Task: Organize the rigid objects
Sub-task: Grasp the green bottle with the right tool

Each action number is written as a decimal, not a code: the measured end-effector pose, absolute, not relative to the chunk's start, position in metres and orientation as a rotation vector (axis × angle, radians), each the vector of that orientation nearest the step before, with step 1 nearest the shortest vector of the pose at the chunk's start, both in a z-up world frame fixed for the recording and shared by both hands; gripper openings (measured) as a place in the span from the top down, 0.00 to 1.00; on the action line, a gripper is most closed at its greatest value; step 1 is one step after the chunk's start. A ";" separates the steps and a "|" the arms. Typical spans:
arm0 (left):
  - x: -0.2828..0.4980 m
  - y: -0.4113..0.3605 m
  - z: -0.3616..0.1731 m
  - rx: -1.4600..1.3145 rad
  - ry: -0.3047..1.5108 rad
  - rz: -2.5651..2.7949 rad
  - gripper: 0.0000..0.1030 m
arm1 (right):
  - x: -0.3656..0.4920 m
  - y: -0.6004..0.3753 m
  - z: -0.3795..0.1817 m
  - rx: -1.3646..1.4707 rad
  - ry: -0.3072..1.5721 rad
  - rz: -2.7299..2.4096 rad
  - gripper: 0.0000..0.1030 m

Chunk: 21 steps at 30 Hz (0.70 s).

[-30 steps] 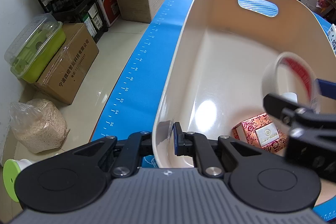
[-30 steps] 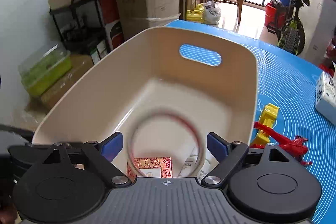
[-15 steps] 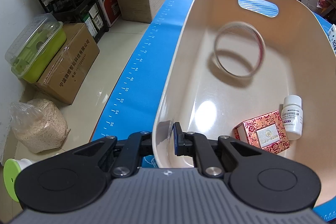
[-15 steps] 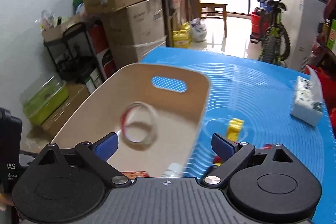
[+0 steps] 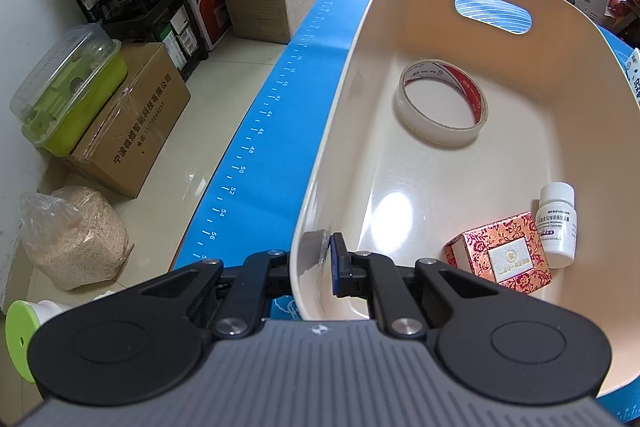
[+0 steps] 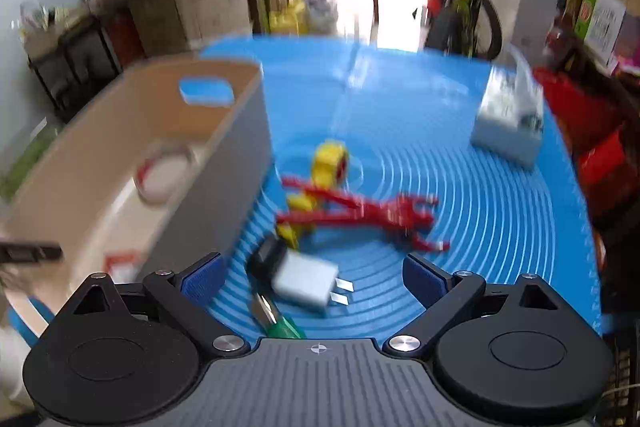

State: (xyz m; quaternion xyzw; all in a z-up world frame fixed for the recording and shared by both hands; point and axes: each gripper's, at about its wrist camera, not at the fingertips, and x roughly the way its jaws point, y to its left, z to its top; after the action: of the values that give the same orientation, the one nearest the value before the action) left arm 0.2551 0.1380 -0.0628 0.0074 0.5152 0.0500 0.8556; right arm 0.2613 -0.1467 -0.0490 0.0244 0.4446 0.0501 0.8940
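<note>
- Bin [image 5: 592, 115] status: the cream plastic container is resting on the blue desk [image 5: 280, 131], and the left hand-held gripper [image 5: 326, 261] is clenching its near rim, one pad inside the wall and one outside, steadying it.
- Contents: a tape roll [image 5: 440, 103] is lying flat on the bin floor toward the far end; a red patterned box [image 5: 500, 253] and a white pill bottle [image 5: 557, 225] are lying side by side, touching, at the near end.
- Right hand-held gripper [image 6: 312, 277]: its jaws are standing wide apart with nothing pressed between the pads; the view is blurring with motion.
- Remaining items: a white charger plug [image 6: 306, 283] is lying on the desk between and just ahead of the right pads, with a green-handled tool [image 6: 280, 323] just beside it, partly hidden; a red and yellow toy [image 6: 344, 203] is lying farther out, near the bin's outer wall; a tissue pack [image 6: 508, 119] is sitting well apart.
- Handling judgement, charger plug: it is looking light, stiff and smooth-sided, so it is likely to slip if pinched at a corner. Taking hold across the two broad flat faces of the body is advisable, keeping clear of the metal prongs.
- Handling judgement, toy: it is looking light but thin-limbed and possibly fragile; gripping the thicker yellow body is safer than the red arms.
</note>
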 end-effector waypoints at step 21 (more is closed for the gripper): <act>0.253 0.139 -0.062 0.019 1.082 0.107 0.87 | 0.264 -0.123 -0.120 -0.126 1.079 0.227 0.36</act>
State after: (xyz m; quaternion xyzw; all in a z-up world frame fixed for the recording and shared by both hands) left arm 0.2533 0.1389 -0.0622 0.0089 0.5149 0.0507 0.8557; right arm 0.2635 -0.1226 -0.1197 -0.0597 0.5122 0.1079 0.8500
